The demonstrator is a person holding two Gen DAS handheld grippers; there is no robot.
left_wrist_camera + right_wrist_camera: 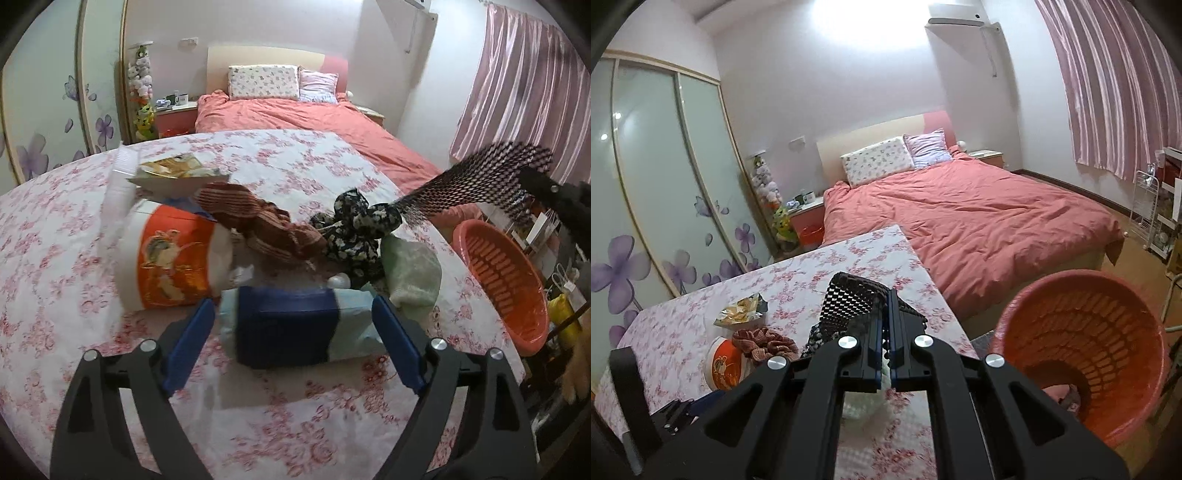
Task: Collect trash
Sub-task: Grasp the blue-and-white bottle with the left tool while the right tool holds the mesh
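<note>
Pink-rose floral cloth on the counter (295,424), orange-and-white cartoon paper cup (170,258), navy-and-pale-blue packet (291,328) between the jaws, black mesh netting (849,302), orange slatted plastic basket (1082,350).

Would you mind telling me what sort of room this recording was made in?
A home bedroom, most likely: a bed with a coral duvet and pillows, a sliding-door wardrobe with flower decals, and pink curtains.
</note>
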